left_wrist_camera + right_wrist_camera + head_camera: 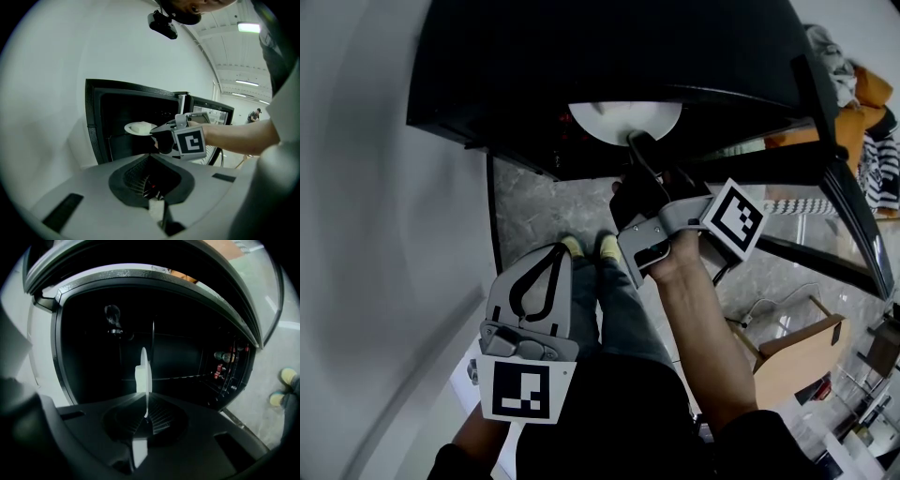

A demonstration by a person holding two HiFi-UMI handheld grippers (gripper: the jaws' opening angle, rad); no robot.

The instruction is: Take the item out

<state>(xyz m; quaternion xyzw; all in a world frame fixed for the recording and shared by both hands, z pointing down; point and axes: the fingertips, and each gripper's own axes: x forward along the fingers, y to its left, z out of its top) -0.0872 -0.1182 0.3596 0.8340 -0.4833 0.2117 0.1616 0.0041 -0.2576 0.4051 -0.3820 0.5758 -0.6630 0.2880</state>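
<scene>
A white plate (623,117) carrying a pale block of food sits at the mouth of a black oven (581,56) whose door stands open. My right gripper (637,142) is shut on the plate's near rim. Its own view shows the plate (144,376) edge-on, pinched between the ribbed pads of the right gripper (146,416). In the left gripper view the plate (139,128) is held level in front of the dark cavity by the right gripper (157,132). My left gripper (555,253) hangs lower and nearer, shut on nothing, away from the oven.
The oven's glass door (825,169) swings out to the right. A white wall (375,234) lies on the left. A wooden box (792,352) stands on the grey floor at the lower right, and clothes (862,94) lie at the upper right. The person's shoes (586,246) are below the oven.
</scene>
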